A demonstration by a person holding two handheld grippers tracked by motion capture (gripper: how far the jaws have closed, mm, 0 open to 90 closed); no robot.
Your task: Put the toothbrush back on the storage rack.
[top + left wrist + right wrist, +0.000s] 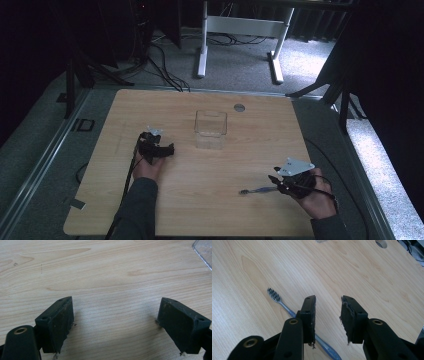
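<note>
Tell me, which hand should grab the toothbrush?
The right one, probably. The right hand-held gripper is open right beside the toothbrush, whose handle passes under one jaw. The left hand-held gripper is open too, but it sits across the table, near the clear box.

Two forearms reach in from the near edge of the counter (210, 210), each hand gripping a hand-held gripper. The left hand-held gripper (159, 148) sits low over the wood with its black jaws spread wide and nothing between them. The right hand-held gripper (276, 181), topped by a grey three-cornered plate, points leftward, its jaws parted by a narrower gap and gripping nothing.
</note>
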